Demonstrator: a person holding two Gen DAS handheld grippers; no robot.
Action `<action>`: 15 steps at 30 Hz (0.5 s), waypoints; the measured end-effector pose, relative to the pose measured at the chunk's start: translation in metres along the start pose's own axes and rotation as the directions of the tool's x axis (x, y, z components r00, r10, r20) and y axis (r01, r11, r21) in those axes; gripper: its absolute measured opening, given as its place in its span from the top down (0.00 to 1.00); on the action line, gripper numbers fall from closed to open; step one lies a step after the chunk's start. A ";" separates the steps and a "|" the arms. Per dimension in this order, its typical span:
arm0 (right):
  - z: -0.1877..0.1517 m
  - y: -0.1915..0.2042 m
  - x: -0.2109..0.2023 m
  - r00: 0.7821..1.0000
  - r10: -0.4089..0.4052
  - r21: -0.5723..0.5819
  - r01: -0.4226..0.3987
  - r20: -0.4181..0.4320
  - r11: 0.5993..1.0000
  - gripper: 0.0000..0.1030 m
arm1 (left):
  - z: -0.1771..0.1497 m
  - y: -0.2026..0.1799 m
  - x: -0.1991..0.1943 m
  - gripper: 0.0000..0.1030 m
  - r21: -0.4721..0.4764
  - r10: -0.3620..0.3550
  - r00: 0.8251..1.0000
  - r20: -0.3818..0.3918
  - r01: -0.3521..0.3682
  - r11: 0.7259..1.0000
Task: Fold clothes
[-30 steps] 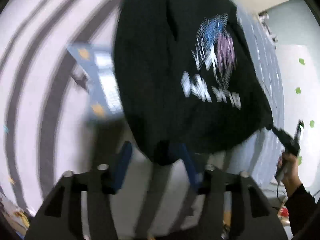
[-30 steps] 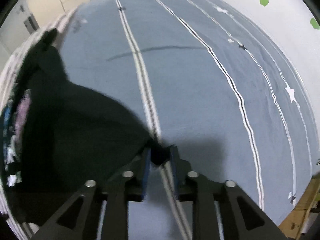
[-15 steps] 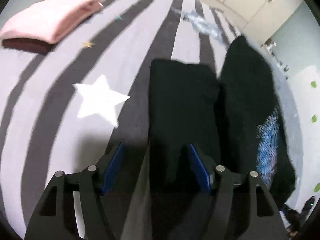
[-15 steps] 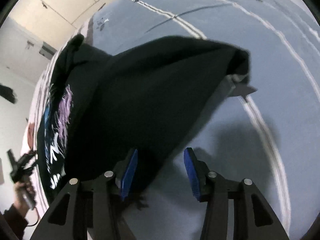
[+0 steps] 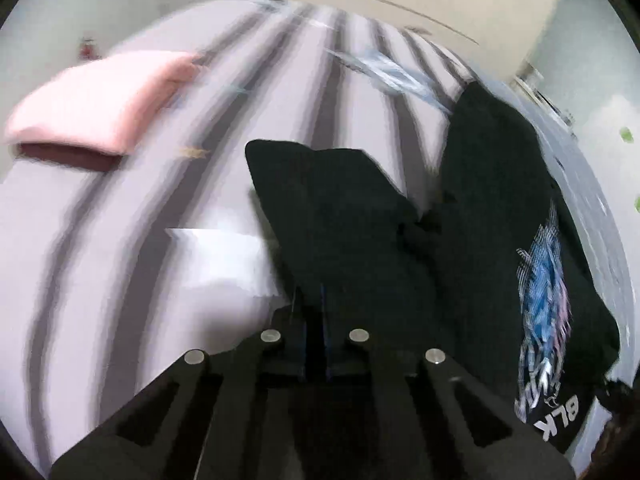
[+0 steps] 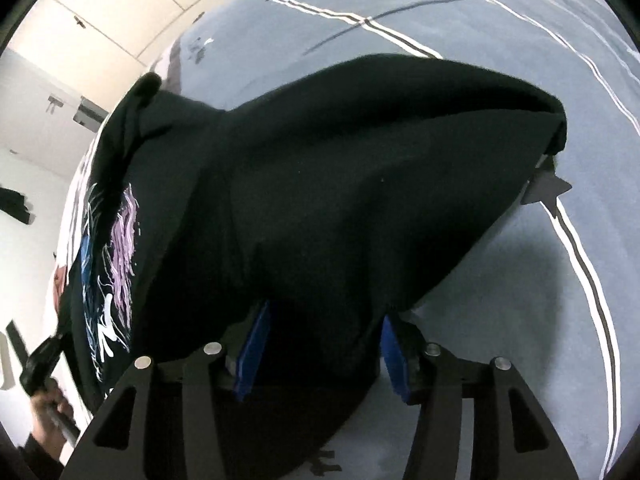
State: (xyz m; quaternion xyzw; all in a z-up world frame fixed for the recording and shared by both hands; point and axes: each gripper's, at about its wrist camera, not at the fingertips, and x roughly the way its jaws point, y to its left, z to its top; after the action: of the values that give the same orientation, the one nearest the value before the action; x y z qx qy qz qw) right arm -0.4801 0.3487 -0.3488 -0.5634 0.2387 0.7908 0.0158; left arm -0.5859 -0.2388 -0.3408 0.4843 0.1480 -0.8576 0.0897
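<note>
Shirt black, on striped bed | long axis lower centre to upper right | left gripper has just snapped closed, pinching its near edge | right gripper jaws just been widening, cloth loose between, no squeeze visible.

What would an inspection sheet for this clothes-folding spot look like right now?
Surface: striped bedsheet with star prints.
Job's things: black printed T-shirt lying on the bed, one sleeve spread out.
Clutter: pink folded cloth at the far left of the bed.
Grippers: left gripper shut on the sleeve's edge, having just closed; right gripper open, jaws just widened, shirt fabric draped between them.
Cables: nothing seen.
Surroundings: cream cupboard doors, white wall with green stickers.
</note>
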 end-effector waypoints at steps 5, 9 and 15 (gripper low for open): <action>-0.001 0.003 -0.006 1.000 0.000 -0.019 0.000 0.004 1.000 0.51 | -0.011 0.084 -0.044 0.97 -0.093 0.114 0.994 0.002 -0.113 0.989; -0.002 0.003 -0.009 1.000 -0.003 -0.033 0.003 0.003 0.999 0.51 | -0.024 0.116 -0.053 0.97 -0.118 0.153 0.988 -0.017 -0.154 0.981; -0.007 -0.008 -0.016 0.999 -0.044 -0.033 0.043 0.000 0.999 0.51 | -0.024 0.126 -0.038 0.89 -0.252 0.152 0.988 -0.036 -0.157 0.955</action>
State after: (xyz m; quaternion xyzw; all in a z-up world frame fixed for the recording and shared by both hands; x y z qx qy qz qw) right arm -0.4661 0.3565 -0.3391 -0.5689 0.2135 0.7939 0.0237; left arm -0.5090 -0.3486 -0.3408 0.4860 0.2190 -0.8180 0.2164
